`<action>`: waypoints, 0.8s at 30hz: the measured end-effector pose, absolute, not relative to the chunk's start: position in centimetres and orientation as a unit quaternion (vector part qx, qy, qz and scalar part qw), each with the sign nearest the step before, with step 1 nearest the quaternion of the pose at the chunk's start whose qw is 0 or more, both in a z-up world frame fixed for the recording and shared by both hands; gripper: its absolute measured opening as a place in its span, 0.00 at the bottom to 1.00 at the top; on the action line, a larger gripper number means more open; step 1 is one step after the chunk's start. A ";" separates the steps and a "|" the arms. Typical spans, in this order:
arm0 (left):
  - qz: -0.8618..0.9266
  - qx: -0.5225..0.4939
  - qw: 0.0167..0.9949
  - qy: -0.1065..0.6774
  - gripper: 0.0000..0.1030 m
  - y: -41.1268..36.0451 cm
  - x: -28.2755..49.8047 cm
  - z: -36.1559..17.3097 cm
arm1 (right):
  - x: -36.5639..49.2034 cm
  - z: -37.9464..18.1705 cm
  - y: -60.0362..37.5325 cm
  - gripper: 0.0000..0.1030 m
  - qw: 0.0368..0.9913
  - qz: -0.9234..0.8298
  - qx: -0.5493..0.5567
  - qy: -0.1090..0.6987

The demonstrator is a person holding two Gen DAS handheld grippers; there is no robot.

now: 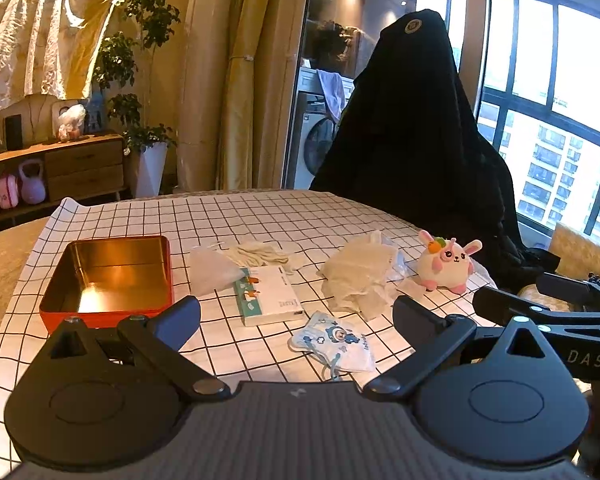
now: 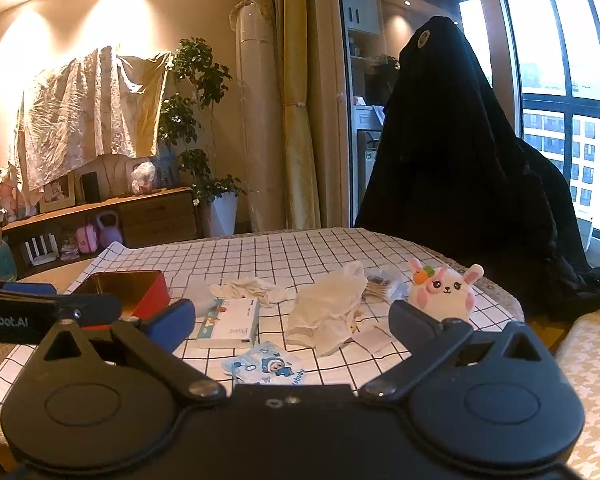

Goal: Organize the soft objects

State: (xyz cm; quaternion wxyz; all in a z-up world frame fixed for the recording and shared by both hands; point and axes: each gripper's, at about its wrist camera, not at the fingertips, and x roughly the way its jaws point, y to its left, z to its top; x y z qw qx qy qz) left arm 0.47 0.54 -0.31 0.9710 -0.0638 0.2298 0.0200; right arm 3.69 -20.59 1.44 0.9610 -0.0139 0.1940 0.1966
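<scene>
Both of my grippers hover above the near edge of the counter (image 1: 148, 212), which wears a black-and-white checked cloth, and neither holds anything. My left gripper (image 1: 296, 316) has its fingers spread wide apart; so does my right gripper (image 2: 290, 320). The soft things lie scattered ahead of me — a blue-printed child's face mask (image 1: 334, 344) nearest, just below my left fingers, then a crumpled white cloth (image 1: 358, 276) in the middle. The plush bunny (image 1: 446, 266) sits upright to the right of that cloth, near the counter's edge. A pale pair of gloves (image 1: 260, 254) lies behind a small white box (image 1: 268, 294) (it looks like a tissue pack). At the left stands an open red tin (image 1: 108, 280), its gold inside bare, well apart from the bunny.
</scene>
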 end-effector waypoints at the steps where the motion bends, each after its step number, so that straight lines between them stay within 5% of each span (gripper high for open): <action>1: 0.020 -0.064 0.971 0.230 1.00 0.5 0.5 -0.3 | 3.8 1.5 -20.8 1.00 0.961 0.196 -0.014 0.195; 24: 0.023 -0.068 0.970 0.231 1.00 0.7 0.3 -0.2 | 3.7 1.3 -20.8 1.00 0.961 0.196 -0.014 0.196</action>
